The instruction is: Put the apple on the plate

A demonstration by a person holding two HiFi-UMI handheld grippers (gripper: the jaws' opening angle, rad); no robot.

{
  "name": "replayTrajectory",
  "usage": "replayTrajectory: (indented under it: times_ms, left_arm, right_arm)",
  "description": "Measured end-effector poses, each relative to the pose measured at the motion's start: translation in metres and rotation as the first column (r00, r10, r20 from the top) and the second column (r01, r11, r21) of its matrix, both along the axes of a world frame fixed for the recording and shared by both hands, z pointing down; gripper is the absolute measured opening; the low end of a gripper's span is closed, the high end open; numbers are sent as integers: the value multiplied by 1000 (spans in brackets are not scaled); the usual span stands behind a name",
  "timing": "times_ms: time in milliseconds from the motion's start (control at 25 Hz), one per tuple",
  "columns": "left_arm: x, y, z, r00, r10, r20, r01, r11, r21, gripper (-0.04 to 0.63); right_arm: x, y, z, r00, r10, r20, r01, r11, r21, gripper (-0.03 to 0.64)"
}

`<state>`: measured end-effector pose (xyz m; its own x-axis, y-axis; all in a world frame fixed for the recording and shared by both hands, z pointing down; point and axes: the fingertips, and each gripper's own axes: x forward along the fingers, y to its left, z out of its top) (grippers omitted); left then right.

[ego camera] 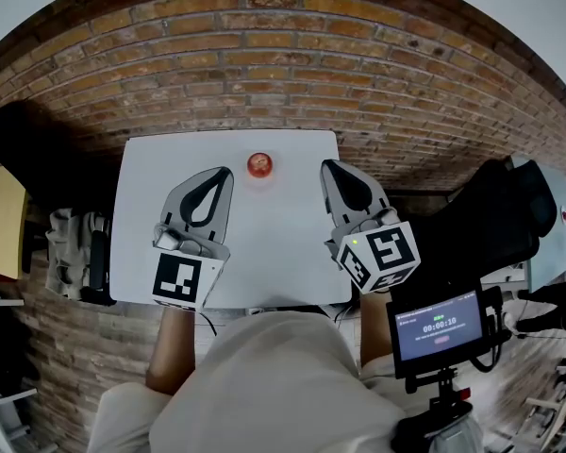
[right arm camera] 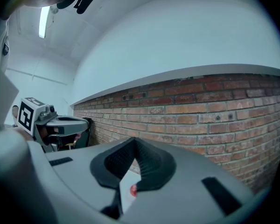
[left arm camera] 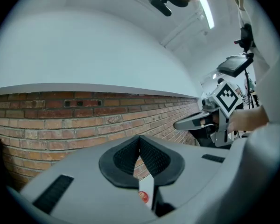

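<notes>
A red apple (ego camera: 258, 165) lies near the far edge of the white table (ego camera: 283, 253), midway between my two grippers; I cannot make out a plate apart from it. My left gripper (ego camera: 224, 172) hovers to the apple's left, jaws together and empty. To the apple's right, my right gripper (ego camera: 326, 165) is shut as well, holding nothing. In the left gripper view the apple (left arm camera: 143, 197) peeks through the slit below the shut jaws, and the right gripper (left arm camera: 177, 124) shows at the right. In the right gripper view the apple (right arm camera: 133, 189) shows the same way, with the left gripper (right arm camera: 84, 120) at the left.
A brick wall (ego camera: 264, 55) runs behind the table. A black bag (ego camera: 38, 149) sits at the left, a black seat (ego camera: 495, 225) at the right. A small screen on a stand (ego camera: 439, 327) is near my right side. My lap fills the lower middle.
</notes>
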<state>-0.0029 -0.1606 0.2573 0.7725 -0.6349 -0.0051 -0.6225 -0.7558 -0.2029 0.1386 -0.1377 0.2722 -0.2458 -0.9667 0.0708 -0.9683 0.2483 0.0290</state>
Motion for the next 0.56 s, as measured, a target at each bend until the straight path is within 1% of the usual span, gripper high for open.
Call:
replayTrajectory:
  times_ms: [560]
  left_arm:
    - [13,4,3,1000,10,0,-10,1000,0,5]
  right_arm:
    - [11,3,1,1000,3,-15,-3,1000,-7,3]
